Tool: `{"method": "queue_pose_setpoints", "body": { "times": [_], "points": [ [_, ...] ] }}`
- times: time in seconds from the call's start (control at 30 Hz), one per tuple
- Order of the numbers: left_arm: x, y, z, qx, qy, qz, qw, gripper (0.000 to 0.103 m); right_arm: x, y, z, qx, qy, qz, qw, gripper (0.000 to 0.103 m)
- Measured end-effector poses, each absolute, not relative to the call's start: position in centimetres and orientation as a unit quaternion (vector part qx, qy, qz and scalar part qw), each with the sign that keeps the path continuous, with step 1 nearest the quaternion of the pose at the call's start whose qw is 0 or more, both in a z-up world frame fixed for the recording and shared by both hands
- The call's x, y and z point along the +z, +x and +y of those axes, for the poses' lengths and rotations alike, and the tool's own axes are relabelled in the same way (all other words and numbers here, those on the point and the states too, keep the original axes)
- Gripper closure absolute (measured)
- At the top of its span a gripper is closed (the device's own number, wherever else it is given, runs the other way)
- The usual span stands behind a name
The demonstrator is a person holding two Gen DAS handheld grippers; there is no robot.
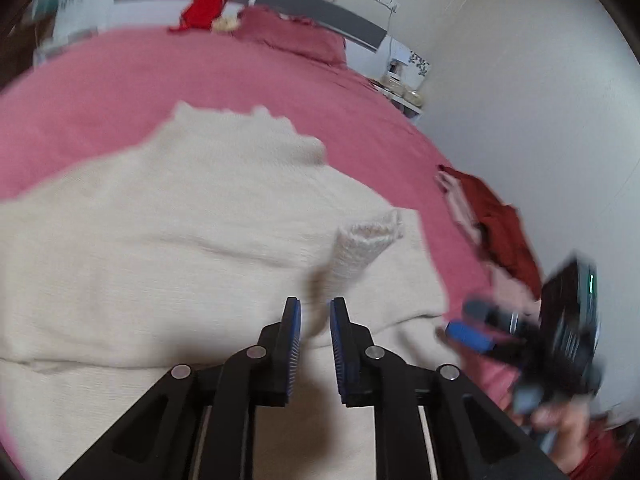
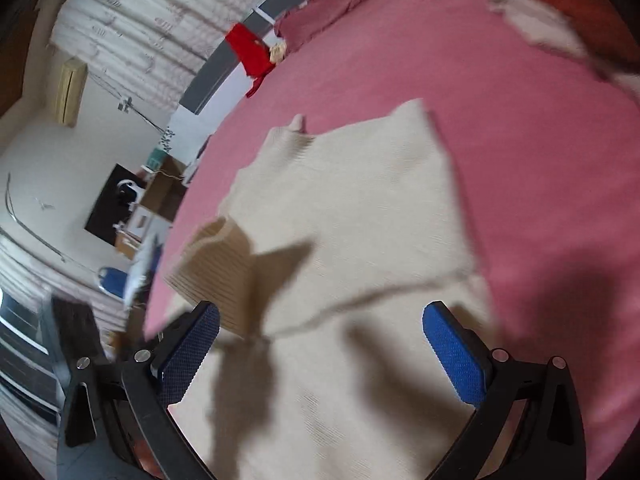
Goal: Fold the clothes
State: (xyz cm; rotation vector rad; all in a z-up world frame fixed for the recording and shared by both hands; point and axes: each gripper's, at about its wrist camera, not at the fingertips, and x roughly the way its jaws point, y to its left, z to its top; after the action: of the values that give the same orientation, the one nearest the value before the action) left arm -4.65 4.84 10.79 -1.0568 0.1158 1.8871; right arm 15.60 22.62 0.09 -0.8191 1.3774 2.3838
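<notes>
Cream knitted sweater (image 1: 180, 240) lies spread on a bed with a pink bedspread (image 1: 120, 76), taking up the near part of it. One ribbed cuff (image 1: 366, 248) is flopped over onto the body of the sweater.

Left gripper (image 1: 315, 314) over the near edge of the sweater, pointing down at it. Jaws a narrow gap apart, nothing clamped between them; the cuff lies just beyond the tips.

Right gripper (image 2: 320, 320) also above the sweater, jaws spread wide, released, holding nothing. Seen from the left side it is blurred, off the sweater's right edge.

Dark red garment (image 1: 496, 220) bunched near the bed's right edge, apart from the sweater. Bright red cloth (image 1: 208, 0) and a pink pillow (image 1: 296, 36) at the far end by the headboard.
</notes>
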Motion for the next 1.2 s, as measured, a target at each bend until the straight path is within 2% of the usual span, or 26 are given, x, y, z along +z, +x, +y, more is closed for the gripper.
{"method": "queue_pose_setpoints", "body": {
  "times": [0.07,0.2,0.33,0.37,0.43,0.47,0.5,0.6,0.63,0.67,0.7,0.83,0.93,0.97,1.0,1.07,1.1,1.2],
  "points": [
    [10.1,-4.0,4.9,0.774,-0.432,0.049,0.460,0.087,-0.4,13.3,23.3,0.804,-0.280,0.511,0.116,0.000],
    [9.3,-3.2,6.6,0.723,-0.482,0.004,0.496,0.087,-1.9,12.1,24.0,0.767,-0.290,0.553,0.145,0.000],
    [9.9,-6.3,3.5,0.778,-0.457,-0.001,0.430,0.087,-2.3,10.9,24.7,0.764,-0.304,0.552,0.137,0.000],
    [9.9,-7.4,2.4,0.794,-0.454,-0.001,0.404,0.087,-2.2,10.2,24.7,0.771,-0.311,0.541,0.128,0.003],
    [9.9,-9.7,0.0,0.819,-0.451,-0.008,0.354,0.087,-1.8,8.3,24.2,0.789,-0.341,0.498,0.116,0.025],
    [9.9,-10.6,-1.2,0.827,-0.452,-0.015,0.335,0.087,-1.8,7.6,23.7,0.789,-0.364,0.481,0.116,0.050],
    [10.0,-11.4,-2.4,0.834,-0.449,-0.023,0.319,0.087,-1.8,6.8,23.2,0.790,-0.386,0.463,0.115,0.061],
    [10.4,-13.4,-5.9,0.859,-0.429,-0.041,0.278,0.087,-0.6,7.2,21.8,0.794,-0.415,0.422,0.140,0.060],
    [10.1,-13.7,-6.4,0.866,-0.423,-0.037,0.266,0.086,0.1,8.1,21.4,0.800,-0.412,0.406,0.158,0.058],
    [9.7,-13.9,-6.5,0.870,-0.420,-0.032,0.257,0.086,0.9,8.9,20.9,0.810,-0.399,0.394,0.169,0.050],
    [9.1,-14.2,-6.4,0.871,-0.422,-0.024,0.248,0.086,1.7,9.8,20.4,0.820,-0.386,0.382,0.180,0.048],
    [6.2,-14.4,-6.4,0.874,-0.428,-0.008,0.231,0.086,4.2,9.4,20.0,0.866,-0.327,0.337,0.171,0.048],
    [6.0,-12.7,-6.8,0.891,-0.393,-0.027,0.224,0.086,2.2,5.2,20.9,0.845,-0.395,0.313,0.178,0.049],
    [6.0,-12.3,-6.9,0.894,-0.389,-0.033,0.222,0.086,1.0,3.9,20.9,0.834,-0.419,0.314,0.171,0.054],
    [6.1,-11.9,-7.1,0.895,-0.385,-0.036,0.222,0.086,0.0,3.5,20.7,0.827,-0.438,0.310,0.167,0.069],
    [6.6,-11.5,-7.4,0.897,-0.379,-0.040,0.222,0.086,-0.8,2.9,19.9,0.830,-0.452,0.284,0.162,0.082],
    [6.9,-11.4,-7.6,0.898,-0.376,-0.043,0.223,0.086,-0.2,2.7,19.5,0.844,-0.446,0.257,0.153,0.095],
    [8.1,-11.7,-8.8,0.904,-0.365,-0.059,0.213,0.086,1.9,2.5,19.7,0.869,-0.429,0.188,0.158,0.095]
  ]
}}
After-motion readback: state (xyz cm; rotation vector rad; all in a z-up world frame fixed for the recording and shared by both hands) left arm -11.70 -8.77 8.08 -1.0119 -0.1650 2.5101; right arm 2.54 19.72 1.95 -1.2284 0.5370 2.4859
